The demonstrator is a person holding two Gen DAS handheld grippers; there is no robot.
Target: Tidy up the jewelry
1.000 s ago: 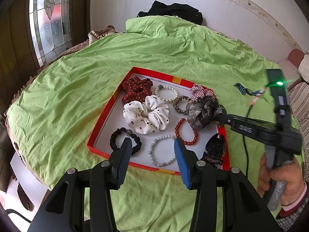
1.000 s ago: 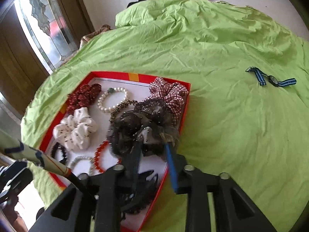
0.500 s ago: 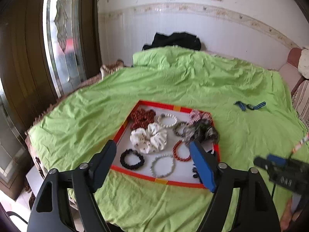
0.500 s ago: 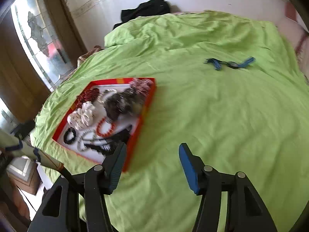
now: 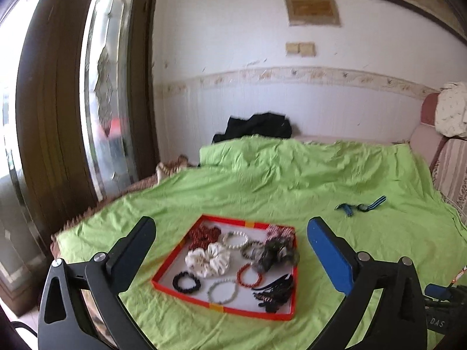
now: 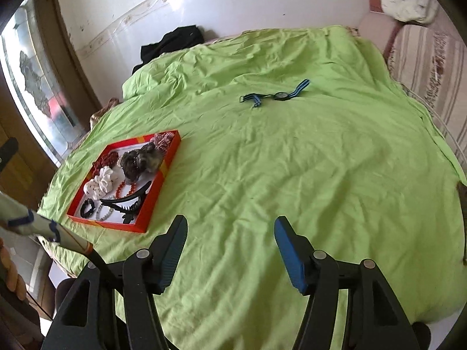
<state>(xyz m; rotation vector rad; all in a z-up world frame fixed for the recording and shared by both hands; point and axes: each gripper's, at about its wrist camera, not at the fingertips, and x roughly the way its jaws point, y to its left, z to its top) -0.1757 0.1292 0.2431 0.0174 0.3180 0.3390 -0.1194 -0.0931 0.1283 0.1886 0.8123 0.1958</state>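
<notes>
A red-rimmed tray (image 5: 169,264) lies on the green cloth and holds scrunchies, bead bracelets and black hair claws. The grey-black scrunchie (image 5: 274,255) sits in its right part, also in the right wrist view (image 6: 140,160). A blue-striped watch (image 5: 360,205) lies on the cloth apart from the tray, far right; it also shows in the right wrist view (image 6: 275,94). My left gripper (image 5: 230,250) is open and empty, held back above the tray. My right gripper (image 6: 229,250) is open and empty over bare cloth, right of the tray (image 6: 159,186).
The green cloth (image 6: 306,160) covers a round table. A dark wooden door with glass (image 5: 73,116) stands at the left. A black garment (image 5: 256,127) lies at the far edge by the wall. A sofa with a cushion (image 5: 449,134) is at the right.
My right gripper let go of the grey-black scrunchie in the tray, opened and drew back to the right. My left gripper opened wider and pulled back and up from the tray.
</notes>
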